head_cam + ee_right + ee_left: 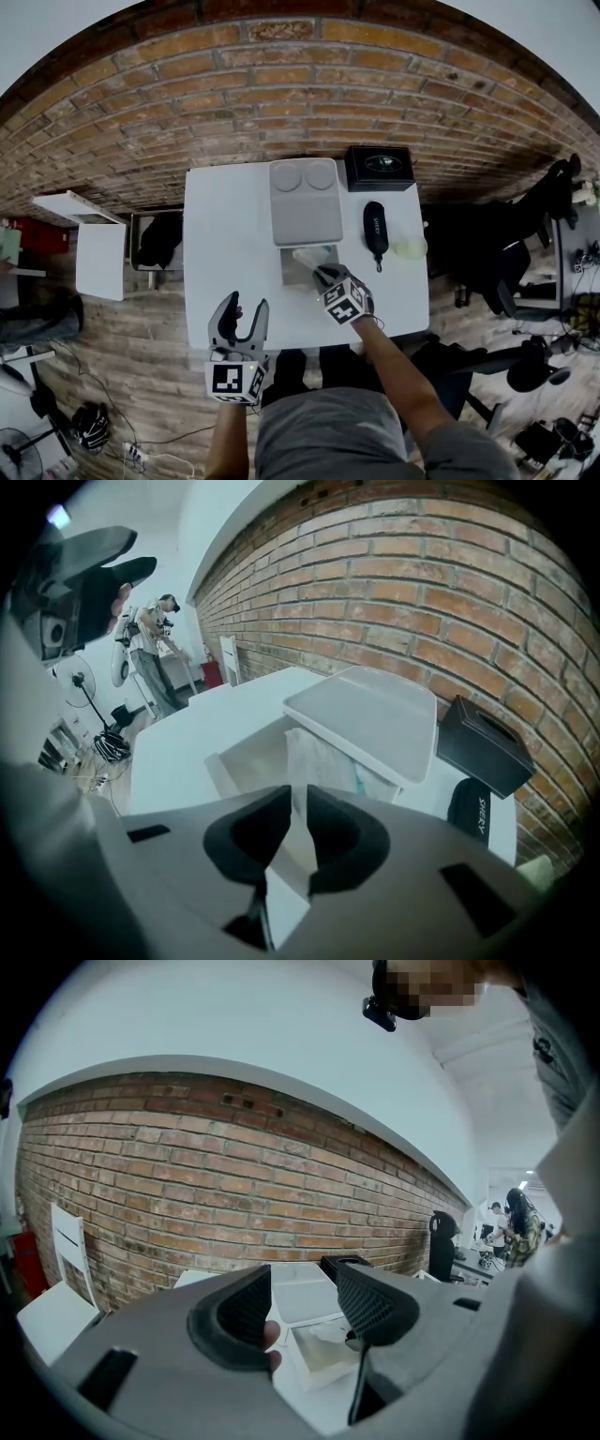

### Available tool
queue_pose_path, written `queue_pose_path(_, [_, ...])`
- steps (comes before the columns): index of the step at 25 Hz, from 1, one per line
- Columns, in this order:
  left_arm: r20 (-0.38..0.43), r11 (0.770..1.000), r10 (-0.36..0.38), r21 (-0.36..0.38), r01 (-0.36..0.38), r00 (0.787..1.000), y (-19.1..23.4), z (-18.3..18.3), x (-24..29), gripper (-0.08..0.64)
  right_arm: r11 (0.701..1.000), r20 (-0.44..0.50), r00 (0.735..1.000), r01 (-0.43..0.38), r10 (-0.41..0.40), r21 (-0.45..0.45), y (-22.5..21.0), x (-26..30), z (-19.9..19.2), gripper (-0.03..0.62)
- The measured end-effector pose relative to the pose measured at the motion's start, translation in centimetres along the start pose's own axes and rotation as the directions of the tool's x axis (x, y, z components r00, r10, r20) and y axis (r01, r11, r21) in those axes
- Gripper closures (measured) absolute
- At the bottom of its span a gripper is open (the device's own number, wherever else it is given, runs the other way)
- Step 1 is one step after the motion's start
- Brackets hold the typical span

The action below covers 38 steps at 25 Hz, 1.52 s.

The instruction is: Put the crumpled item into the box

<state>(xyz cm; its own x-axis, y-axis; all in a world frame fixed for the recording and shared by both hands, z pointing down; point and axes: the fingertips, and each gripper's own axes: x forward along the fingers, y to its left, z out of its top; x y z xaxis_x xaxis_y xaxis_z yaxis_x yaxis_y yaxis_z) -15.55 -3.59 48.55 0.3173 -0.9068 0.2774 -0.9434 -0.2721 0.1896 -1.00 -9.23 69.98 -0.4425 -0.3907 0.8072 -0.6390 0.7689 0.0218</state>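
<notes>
Jaws narrowly parted and empty, the right gripper (298, 803) hangs just above the box (246, 752), which already holds the crumpled item (323, 757); the left gripper (305, 1299) gapes empty nearby, so only withdrawal seems left.

Seen from my head, the room is evenly and softly lit: the white bench (225, 225) is bright without harsh glare, shadows are faint, and the fisheye lens bows the brick wall (281, 94) into an arc with black corners. In the gripper views the dark jaws of my left hand-held gripper (305, 1302) and right hand-held gripper (298, 810) loom close and blurred, and each picture's rim fades to black.
</notes>
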Motion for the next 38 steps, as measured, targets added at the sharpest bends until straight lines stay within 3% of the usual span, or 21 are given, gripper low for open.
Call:
queue_pose_path(9, [-0.003,1.000,-0.008,-0.003,0.008,1.000,-0.4,-0.2,-0.1,0.341,0.999,0.015,1.000,-0.010,0.009,0.049,0.1,-1.3,-0.6,0.511])
queue_pose_path(15, [0.007,1.000,-0.024,0.001,0.024,1.000,-0.9,-0.1,0.2,0.341,0.985,0.105,0.994,-0.003,-0.016,0.175,-0.7,-2.9,0.1,0.514])
queue_pose_path(23, [0.008,1.000,-0.030,0.008,0.030,0.999,-1.3,-0.2,0.2,0.341,0.972,0.168,0.984,0.015,-0.056,0.235,-1.5,-5.8,0.6,0.511])
queue_pose_path(38, [-0.013,0.997,-0.064,0.034,0.065,0.998,-1.7,-1.0,-0.2,0.341,0.940,0.342,0.917,0.086,-0.205,0.331,-2.9,-15.3,2.1,0.476])
